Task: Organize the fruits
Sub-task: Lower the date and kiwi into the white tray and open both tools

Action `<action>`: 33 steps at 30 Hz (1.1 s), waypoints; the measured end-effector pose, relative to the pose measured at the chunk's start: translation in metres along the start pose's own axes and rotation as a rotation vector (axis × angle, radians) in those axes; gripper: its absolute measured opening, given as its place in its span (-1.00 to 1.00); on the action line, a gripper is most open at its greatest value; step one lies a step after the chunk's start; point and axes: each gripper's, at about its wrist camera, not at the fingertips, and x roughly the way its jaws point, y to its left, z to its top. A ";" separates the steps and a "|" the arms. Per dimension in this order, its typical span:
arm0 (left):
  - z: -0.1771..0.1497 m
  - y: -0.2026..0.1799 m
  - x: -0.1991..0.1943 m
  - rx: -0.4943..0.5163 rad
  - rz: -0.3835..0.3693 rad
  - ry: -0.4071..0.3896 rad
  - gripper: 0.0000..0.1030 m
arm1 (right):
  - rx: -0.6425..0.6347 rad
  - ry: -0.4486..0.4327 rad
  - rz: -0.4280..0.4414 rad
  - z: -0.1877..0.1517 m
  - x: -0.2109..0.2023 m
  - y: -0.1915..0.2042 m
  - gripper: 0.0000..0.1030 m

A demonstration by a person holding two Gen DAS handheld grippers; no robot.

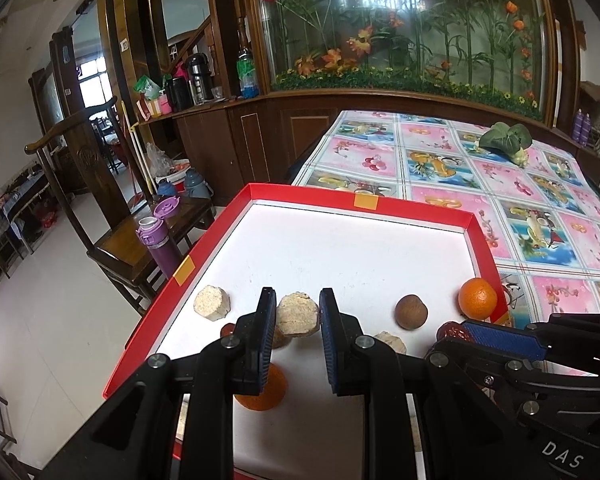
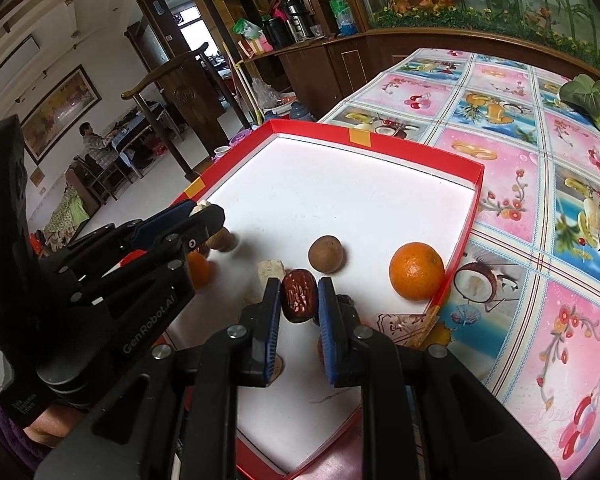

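The left gripper [image 1: 297, 314] pinched a beige crumbly round cake [image 1: 298, 314] above the red-rimmed white tray [image 1: 364, 200]. The right gripper [image 2: 299, 295] clamped a wrinkled dark-red date [image 2: 298, 295], left of the orange tangerine [image 2: 417, 271].

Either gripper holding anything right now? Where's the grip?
Left gripper clamps a tan round cake across its sides. Right gripper clamps a red date across its narrow middle, long axis upright.

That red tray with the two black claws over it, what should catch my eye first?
Each claw grips something: the left gripper a pale crumbly cake, the right gripper a dark red date. An orange sits near the red tray's right wall, a brown round fruit beside it.
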 end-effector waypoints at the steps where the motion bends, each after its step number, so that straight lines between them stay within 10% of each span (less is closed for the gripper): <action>1: 0.000 0.000 0.001 0.001 0.001 0.001 -0.59 | -0.001 0.001 -0.004 0.000 0.001 0.000 -0.59; 33: -0.007 -0.003 0.018 0.011 0.002 0.050 -0.59 | 0.011 0.014 -0.009 0.000 0.011 -0.006 -0.59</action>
